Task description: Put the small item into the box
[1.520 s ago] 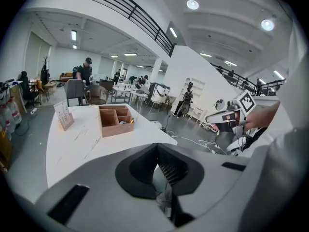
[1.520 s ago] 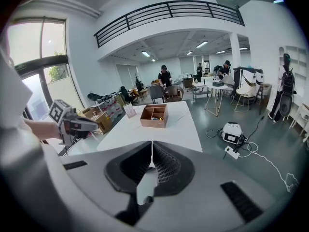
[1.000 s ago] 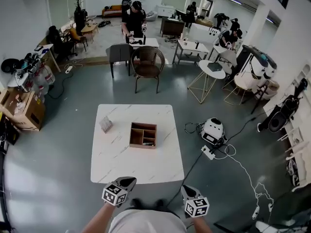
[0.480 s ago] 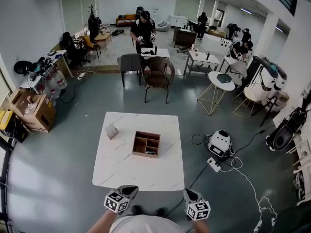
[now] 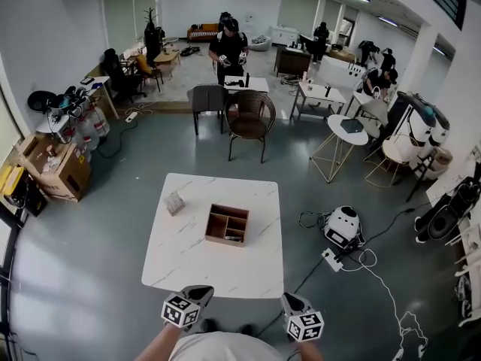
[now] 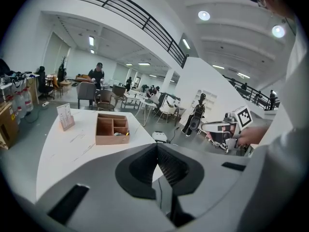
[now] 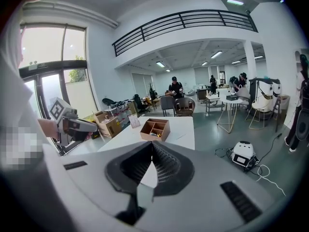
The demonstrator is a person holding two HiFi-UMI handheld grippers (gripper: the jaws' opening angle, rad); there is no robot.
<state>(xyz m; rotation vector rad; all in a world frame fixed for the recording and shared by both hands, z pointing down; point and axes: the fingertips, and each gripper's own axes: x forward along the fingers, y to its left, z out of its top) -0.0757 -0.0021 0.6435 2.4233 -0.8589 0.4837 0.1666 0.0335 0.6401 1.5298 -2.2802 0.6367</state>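
Note:
A white marble-look table [image 5: 188,258] stands ahead of me. On it sits a wooden box [image 5: 227,225] with several compartments, one holding a small dark item. A small upright item [image 5: 175,202], like a card in a stand, sits left of the box. Both grippers hang short of the table's near edge, close to my body. My left gripper [image 5: 197,293] is shut with nothing between its jaws [image 6: 157,145]. My right gripper [image 5: 290,301] is likewise shut and empty [image 7: 152,143]. The box [image 6: 112,129] and the small item [image 6: 65,116] lie well beyond both.
A white device [image 5: 344,227] with cables and a power strip lies on the floor right of the table. Chairs [image 5: 250,115] stand beyond the far edge. Cardboard boxes [image 5: 52,168] sit at the left. People work at desks in the back.
The head view has shifted slightly, so the table sits a little lower and more to the right in it. Both grippers stay shut in the same low spot. Nothing on the table moved.

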